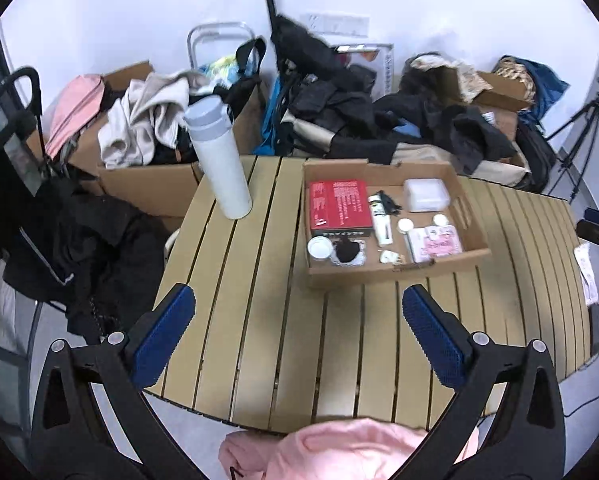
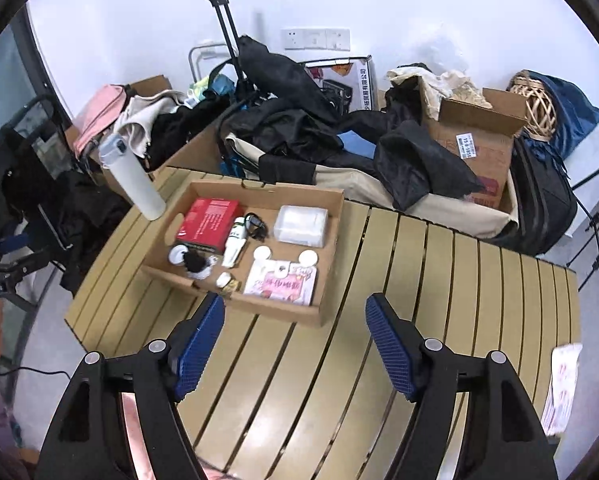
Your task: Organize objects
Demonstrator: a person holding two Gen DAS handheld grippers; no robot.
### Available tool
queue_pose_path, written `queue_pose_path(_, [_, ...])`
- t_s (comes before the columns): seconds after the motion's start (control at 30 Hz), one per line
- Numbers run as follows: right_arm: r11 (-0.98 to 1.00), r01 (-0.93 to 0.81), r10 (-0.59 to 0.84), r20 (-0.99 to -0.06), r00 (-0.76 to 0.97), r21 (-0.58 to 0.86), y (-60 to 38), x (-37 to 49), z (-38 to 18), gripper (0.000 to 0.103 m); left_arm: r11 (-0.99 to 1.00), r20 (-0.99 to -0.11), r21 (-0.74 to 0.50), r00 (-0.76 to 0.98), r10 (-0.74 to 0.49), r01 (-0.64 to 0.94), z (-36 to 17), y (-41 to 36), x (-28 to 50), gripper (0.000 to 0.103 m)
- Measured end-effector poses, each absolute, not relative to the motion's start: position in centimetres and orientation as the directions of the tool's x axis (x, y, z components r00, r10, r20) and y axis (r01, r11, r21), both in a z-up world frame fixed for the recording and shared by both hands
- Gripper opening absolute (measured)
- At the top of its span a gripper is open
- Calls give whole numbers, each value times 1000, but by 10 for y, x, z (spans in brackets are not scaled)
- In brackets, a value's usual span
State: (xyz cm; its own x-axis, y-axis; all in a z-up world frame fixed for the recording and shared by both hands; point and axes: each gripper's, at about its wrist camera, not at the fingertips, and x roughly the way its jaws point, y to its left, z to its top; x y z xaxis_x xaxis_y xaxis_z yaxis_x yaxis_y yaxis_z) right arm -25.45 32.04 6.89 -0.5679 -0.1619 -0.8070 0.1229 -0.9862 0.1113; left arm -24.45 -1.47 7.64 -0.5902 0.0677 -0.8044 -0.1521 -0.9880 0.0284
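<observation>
A shallow cardboard tray (image 1: 395, 274) (image 2: 275, 312) sits on the slatted table. It holds a red box (image 1: 338, 204) (image 2: 206, 224), a white tube (image 1: 380, 218) (image 2: 234, 242), a clear plastic box (image 1: 426, 195) (image 2: 300, 225), a pink packet (image 1: 437, 243) (image 2: 280, 286), round white lids and small items. A white bottle (image 1: 218, 158) (image 2: 133, 178) stands upright on the table left of the tray. My left gripper (image 1: 299, 308) is open and empty above the table, near the tray's front. My right gripper (image 2: 295, 320) is open and empty near the tray's front right corner.
The slatted tan table (image 1: 259, 340) (image 2: 439, 300) ends near the bottom of both views. Behind it lie cardboard boxes (image 2: 475, 136), dark clothes and bags (image 1: 331, 96). A tripod (image 1: 579, 128) stands right. A pink cloth (image 1: 339, 452) lies below the left gripper. Papers (image 2: 561, 384) lie at the table's right edge.
</observation>
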Motion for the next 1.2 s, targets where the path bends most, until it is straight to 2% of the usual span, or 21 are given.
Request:
queue_pose_path(0.27, [-973,140,-229,-739,-633,182,315,-153,65,77,-989,-723,12,-684,92,-146,83,-17,-137,103])
queue_pose_path(0.43, [-976,154,-216,-706,-675,152,302,-67,56,77,-979,-659,27,-740,135,-203,73,-8,-52,103])
queue_pose_path(0.57, [-969,196,-247,-676,-695,153,287,-2,50,77,-980,-609,64,-785,112,-190,57,-11,14,103])
queue_pose_path(0.63, [-971,170,-239,-656,-716,168,282,26,41,83,-989,-588,28,-803,100,-144,45,-21,46,103])
queue_pose_path(0.7, [-976,101,-201,-629,-751,192,276,53,24,83,-994,-596,-42,-796,105,-100,27,-30,72,103])
queue_pose_path(0.77, [-975,81,-194,-615,-764,206,266,74,4,83,-992,-626,-79,-770,126,-99,12,-31,86,103])
queue_pose_path(0.83, [-987,91,-153,-630,-762,130,250,82,-7,83,-987,-649,-50,-747,146,-150,7,-23,91,103])
queue_pose_path(0.87, [-992,91,-126,-632,-765,87,242,83,-9,83,-987,-648,-25,-750,136,-158,8,-19,91,103])
queue_pose_path(0.97, [-984,137,-180,-605,-776,117,232,88,-3,83,-988,-614,-17,-778,132,-153,15,-16,93,103])
queue_pose_path(1.2, [-986,139,-168,-608,-776,94,225,94,-5,83,-988,-623,-8,-772,125,-153,12,-9,92,103])
